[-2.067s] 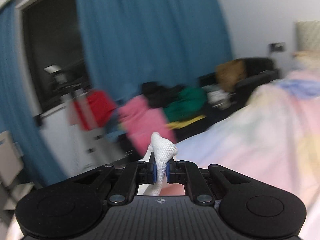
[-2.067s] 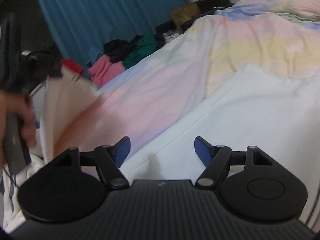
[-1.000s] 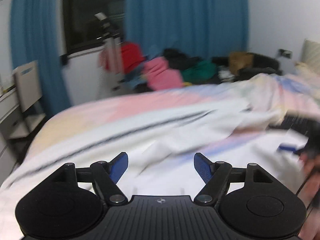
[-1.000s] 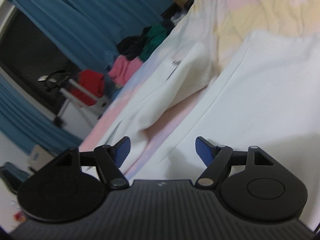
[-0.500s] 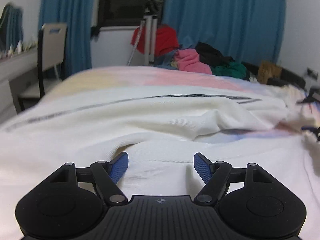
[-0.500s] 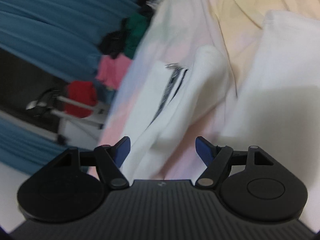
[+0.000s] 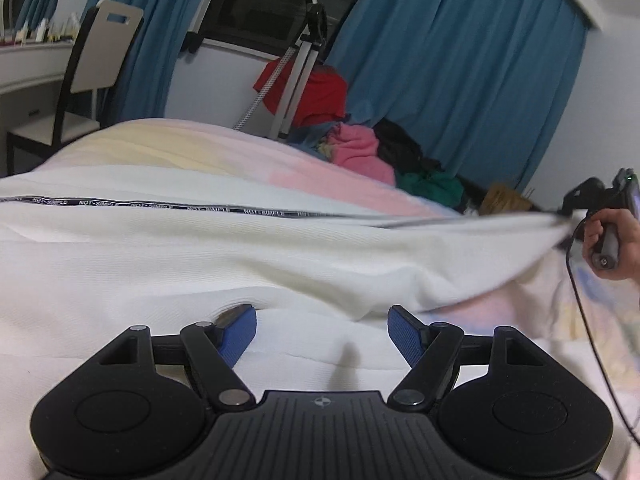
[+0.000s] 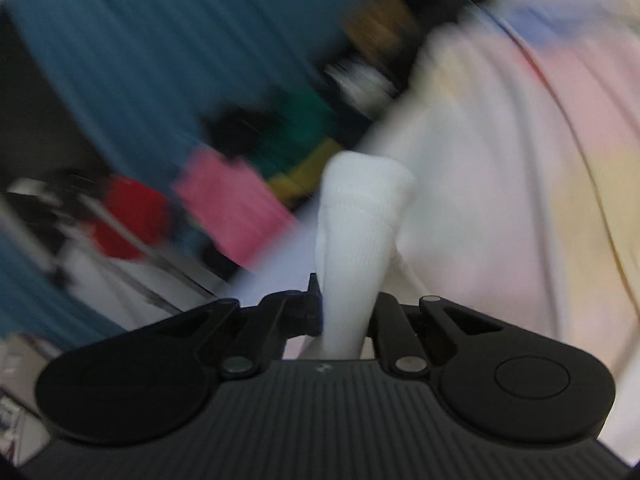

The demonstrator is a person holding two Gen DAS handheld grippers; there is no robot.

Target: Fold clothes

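A white garment (image 7: 240, 248) with a black lettered stripe (image 7: 168, 206) lies spread over the bed. My left gripper (image 7: 322, 332) is open and empty, low over the white cloth, its blue pads (image 7: 240, 330) just above it. My right gripper (image 8: 346, 312) is shut on a bunched end of the white garment (image 8: 360, 216). In the left wrist view the right gripper (image 7: 596, 200) is at the far right, held in a hand, lifting the garment's end off the bed. The right wrist view is blurred.
The bed has a pastel pink, yellow and blue cover (image 7: 192, 152). Behind it are a heap of red, pink, black and green clothes (image 7: 360, 148), a tripod (image 7: 304, 60), blue curtains (image 7: 460, 60) and a chair (image 7: 92, 76) at a desk on the left.
My right gripper has shut on the end of the white garment and lifted it. My left gripper let go of the cloth earlier, came down over the bed and stays open.
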